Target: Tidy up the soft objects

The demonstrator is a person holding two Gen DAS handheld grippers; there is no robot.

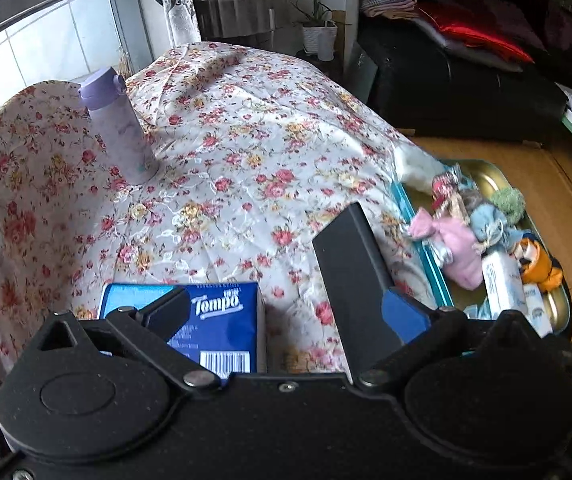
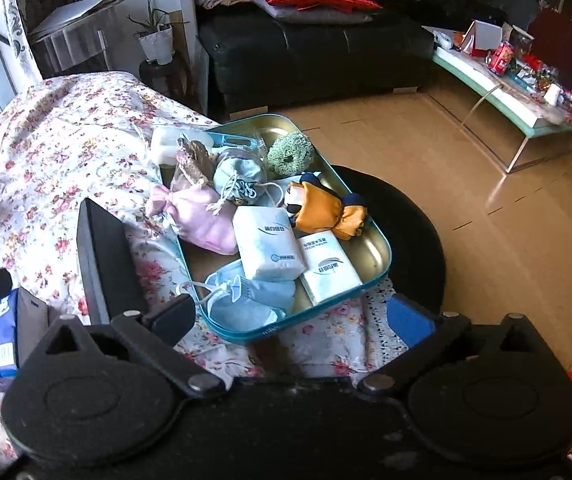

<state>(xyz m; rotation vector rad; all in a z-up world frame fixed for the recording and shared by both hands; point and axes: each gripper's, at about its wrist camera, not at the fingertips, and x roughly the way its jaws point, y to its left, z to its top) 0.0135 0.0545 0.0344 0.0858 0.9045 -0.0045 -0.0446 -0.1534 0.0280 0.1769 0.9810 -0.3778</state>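
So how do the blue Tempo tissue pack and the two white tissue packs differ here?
The Tempo pack is dark blue and boxy; the white tissue packs are pale and soft-sided. The Tempo pack sits on the floral cloth, outside the tin tray; the white packs lie inside it, side by side. All are sealed tissue packs, and neither gripper holds any.
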